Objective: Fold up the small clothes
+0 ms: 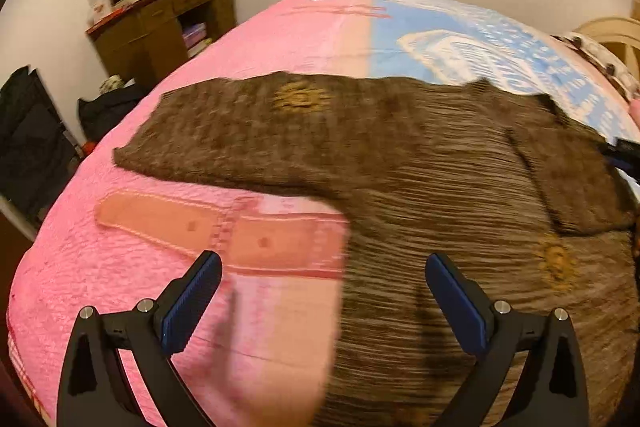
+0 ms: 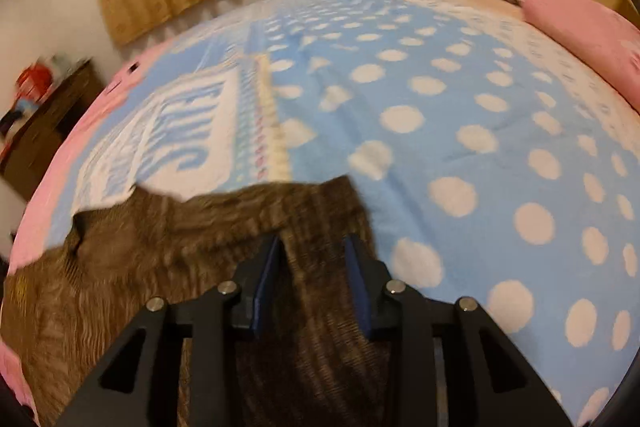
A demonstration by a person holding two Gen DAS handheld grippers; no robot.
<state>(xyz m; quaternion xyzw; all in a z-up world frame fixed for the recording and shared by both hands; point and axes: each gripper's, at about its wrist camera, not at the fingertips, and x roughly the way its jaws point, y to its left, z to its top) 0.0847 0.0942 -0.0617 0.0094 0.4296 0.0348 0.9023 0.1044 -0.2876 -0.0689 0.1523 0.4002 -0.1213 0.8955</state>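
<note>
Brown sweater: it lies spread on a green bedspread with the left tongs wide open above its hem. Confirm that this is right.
Not quite. The bedspread is not green: it is pink on one side and light blue with white dots on the other, as the left wrist view shows. The rest stands: the brown sweater lies spread on it, and the left tongs are wide open above its hem.

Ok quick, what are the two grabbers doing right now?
Left gripper: open, empty, over the bed.
Right gripper: partly open around a sweater fold; grip cannot be told.
</note>
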